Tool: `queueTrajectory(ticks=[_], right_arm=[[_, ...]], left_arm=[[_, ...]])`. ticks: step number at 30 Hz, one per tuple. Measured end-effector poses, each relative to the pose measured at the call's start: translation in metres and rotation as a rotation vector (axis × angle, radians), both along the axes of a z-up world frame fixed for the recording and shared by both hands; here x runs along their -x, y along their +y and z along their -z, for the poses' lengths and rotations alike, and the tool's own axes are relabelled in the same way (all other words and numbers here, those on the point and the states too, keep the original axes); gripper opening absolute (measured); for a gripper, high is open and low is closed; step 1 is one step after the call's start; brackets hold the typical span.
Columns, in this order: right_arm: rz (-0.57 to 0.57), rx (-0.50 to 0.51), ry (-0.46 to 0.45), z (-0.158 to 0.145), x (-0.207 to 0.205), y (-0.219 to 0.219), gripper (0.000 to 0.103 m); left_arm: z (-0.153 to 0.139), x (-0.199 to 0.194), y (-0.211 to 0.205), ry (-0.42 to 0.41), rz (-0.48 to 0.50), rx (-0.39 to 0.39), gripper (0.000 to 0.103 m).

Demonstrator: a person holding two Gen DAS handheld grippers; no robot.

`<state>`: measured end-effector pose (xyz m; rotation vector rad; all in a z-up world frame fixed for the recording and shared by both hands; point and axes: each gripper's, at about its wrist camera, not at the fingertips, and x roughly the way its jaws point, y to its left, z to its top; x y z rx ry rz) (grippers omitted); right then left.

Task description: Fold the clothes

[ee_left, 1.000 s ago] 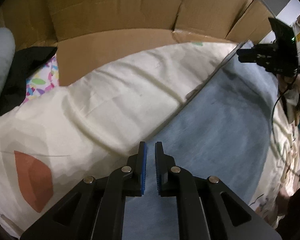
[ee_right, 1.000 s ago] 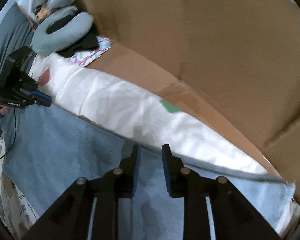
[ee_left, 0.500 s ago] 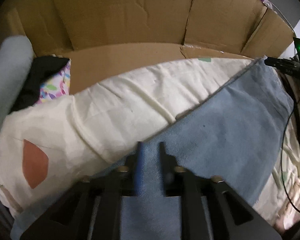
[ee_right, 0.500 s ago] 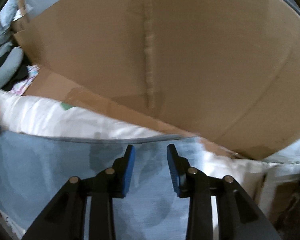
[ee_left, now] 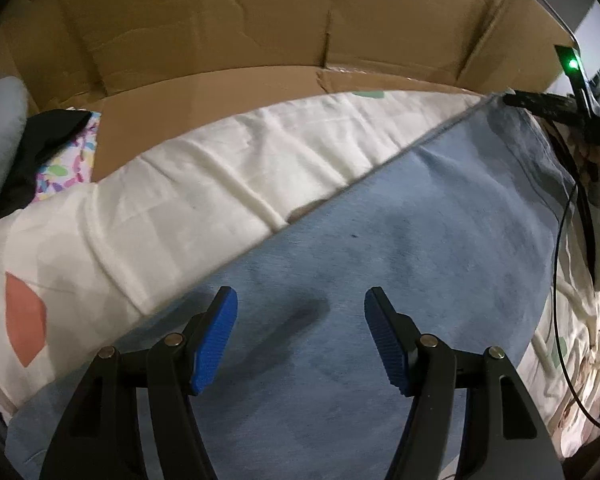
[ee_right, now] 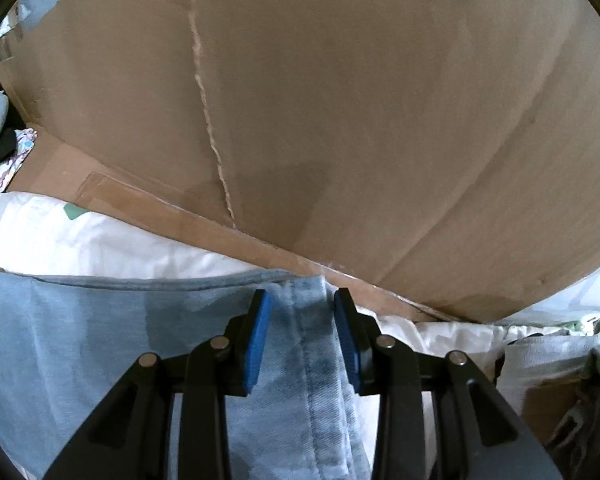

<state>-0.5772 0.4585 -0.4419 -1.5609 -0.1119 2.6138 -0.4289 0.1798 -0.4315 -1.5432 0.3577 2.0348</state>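
The left gripper (ee_left: 298,320) is opening over the flat light-blue denim garment (ee_left: 400,280) — nothing between its blue pads. The right gripper (ee_right: 300,320), partly open, straddles the garment's seamed corner, pads apart from it. The denim lies on a cream quilted bedspread (ee_left: 160,208) beside brown cardboard panels (ee_right: 340,100).

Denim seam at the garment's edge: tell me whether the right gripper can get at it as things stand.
Probably yes. The right gripper is open with the denim seam already between its blue pads, and nothing covers the cloth there; the cardboard stands beyond.
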Motion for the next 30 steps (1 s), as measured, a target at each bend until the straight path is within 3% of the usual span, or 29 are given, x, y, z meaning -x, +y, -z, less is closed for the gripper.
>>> queueTrajectory(ticks=[2, 4, 7, 16, 24, 30], right_arm=[[-0.004, 0.010, -0.004, 0.004, 0.000, 0.002, 0.031], [0.008, 0.037, 0.002, 0.005, -0.001, 0.007, 0.020], [-0.003, 0.029, 0.041, -0.002, -0.006, 0.007, 0.017], [-0.001, 0.009, 0.113, -0.023, -0.005, 0.004, 0.017], [0.024, 0.035, 0.011, 0.004, 0.014, 0.010, 0.018], [0.008, 0.045, 0.026, -0.026, 0.000, 0.009, 0.022]], left_arm=[[0.001, -0.003, 0.005, -0.004, 0.015, -0.009, 0.067], [0.003, -0.005, 0.009, -0.007, 0.028, -0.016, 0.067], [0.005, -0.005, 0.012, -0.012, 0.031, -0.022, 0.067], [0.006, 0.000, 0.014, -0.021, 0.000, -0.056, 0.067], [0.013, -0.002, 0.021, -0.035, 0.003, -0.056, 0.067], [0.014, -0.006, 0.031, -0.035, 0.014, -0.066, 0.067]])
